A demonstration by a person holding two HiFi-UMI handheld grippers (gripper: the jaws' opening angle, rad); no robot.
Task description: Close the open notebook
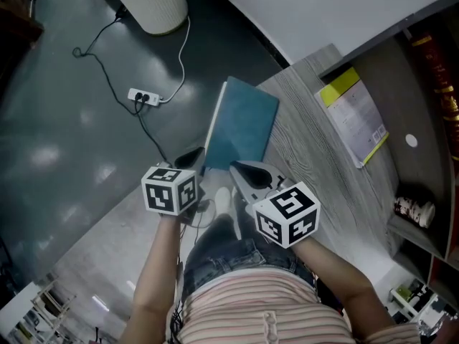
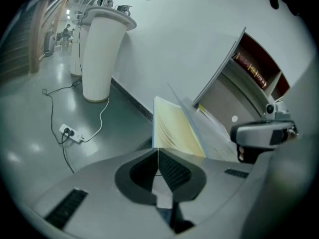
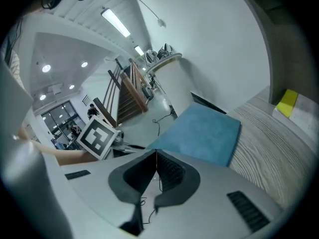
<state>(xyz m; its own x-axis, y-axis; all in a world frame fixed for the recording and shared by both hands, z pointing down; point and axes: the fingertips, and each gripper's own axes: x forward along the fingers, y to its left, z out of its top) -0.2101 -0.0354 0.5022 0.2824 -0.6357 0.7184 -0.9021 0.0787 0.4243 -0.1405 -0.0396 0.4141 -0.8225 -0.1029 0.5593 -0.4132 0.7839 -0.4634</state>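
The notebook point(image 1: 240, 131) lies on the near left corner of the wooden table point(image 1: 315, 156) with its blue cover up and its left side hanging over the edge. Its cream page edges point(image 2: 174, 133) show in the left gripper view, the blue cover point(image 3: 204, 133) in the right gripper view. My left gripper point(image 1: 190, 156) is shut and empty, its tips point(image 2: 158, 153) just short of the notebook's near left corner. My right gripper point(image 1: 244, 169) is also shut and empty, hanging just before the notebook's near edge point(image 3: 156, 156).
A white and yellow booklet point(image 1: 355, 113) lies further right on the table. A shelf unit with a small can point(image 1: 414, 210) stands at the right. On the grey floor at the left are a power strip point(image 1: 143, 97) with cables and a white cylindrical bin point(image 1: 154, 2).
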